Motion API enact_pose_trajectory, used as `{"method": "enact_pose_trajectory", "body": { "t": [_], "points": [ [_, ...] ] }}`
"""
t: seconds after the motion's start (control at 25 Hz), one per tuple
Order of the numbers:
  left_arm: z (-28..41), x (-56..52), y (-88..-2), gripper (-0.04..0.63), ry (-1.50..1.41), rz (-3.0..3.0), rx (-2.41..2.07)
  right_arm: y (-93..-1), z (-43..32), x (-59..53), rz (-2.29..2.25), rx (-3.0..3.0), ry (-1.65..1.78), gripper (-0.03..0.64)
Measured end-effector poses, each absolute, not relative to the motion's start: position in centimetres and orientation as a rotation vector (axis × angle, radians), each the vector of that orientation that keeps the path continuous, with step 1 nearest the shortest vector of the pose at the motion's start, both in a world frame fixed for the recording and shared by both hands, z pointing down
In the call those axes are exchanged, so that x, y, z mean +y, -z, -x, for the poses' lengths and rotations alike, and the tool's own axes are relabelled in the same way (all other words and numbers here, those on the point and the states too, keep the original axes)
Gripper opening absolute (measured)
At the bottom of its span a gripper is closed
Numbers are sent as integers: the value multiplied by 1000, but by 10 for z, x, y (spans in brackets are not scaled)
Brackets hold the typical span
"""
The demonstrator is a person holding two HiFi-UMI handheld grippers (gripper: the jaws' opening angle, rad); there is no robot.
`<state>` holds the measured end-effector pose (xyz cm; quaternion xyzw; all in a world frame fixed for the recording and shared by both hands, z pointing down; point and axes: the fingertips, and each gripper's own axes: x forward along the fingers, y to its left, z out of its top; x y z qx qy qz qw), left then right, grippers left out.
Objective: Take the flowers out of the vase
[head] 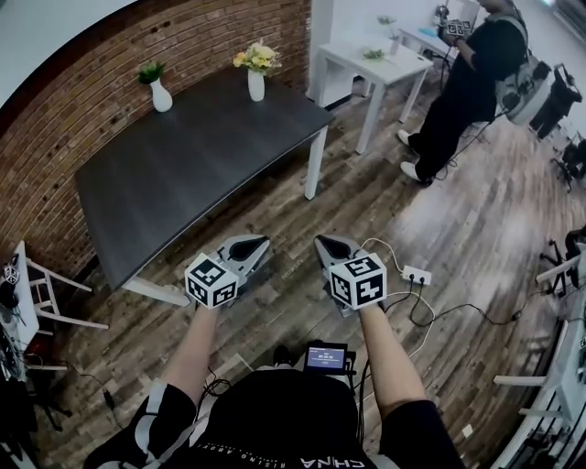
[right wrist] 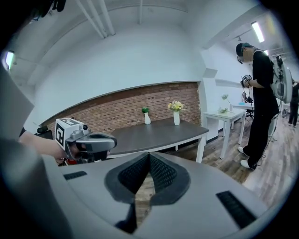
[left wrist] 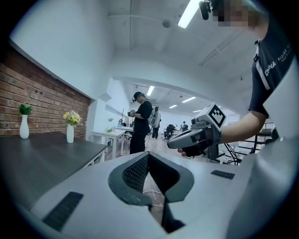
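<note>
Light: bright, even; ceiling strip (left wrist: pixel 189 13) high right of the dark table (head: pixel 183 174).
Glare: soft sheen mid-tabletop.
Edges: fisheye bending, black corners.
Focus: nearest foreground slightly soft.

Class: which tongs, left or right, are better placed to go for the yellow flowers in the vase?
Probably the right tongs: their view has the flowers almost dead ahead, while the left tongs see them far off-side. Both are shut, short of the table.
</note>
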<state>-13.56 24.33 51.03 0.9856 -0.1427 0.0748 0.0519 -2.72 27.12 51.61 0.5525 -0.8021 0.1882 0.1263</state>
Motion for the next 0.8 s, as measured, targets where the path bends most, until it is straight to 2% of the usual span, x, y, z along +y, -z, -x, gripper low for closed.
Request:
{"method": "enact_pose_trajectory", "body": {
  "t": [0.4,0.8],
  "points": [
    [104,151,-527,2,-268,-2973,-467,-527,3,164,-1545,-2387,-554,6],
    [18,13,-511,2,-282,-2966,-554,-515,-78,28,-1483,-2452,-543,6]
  ]
}}
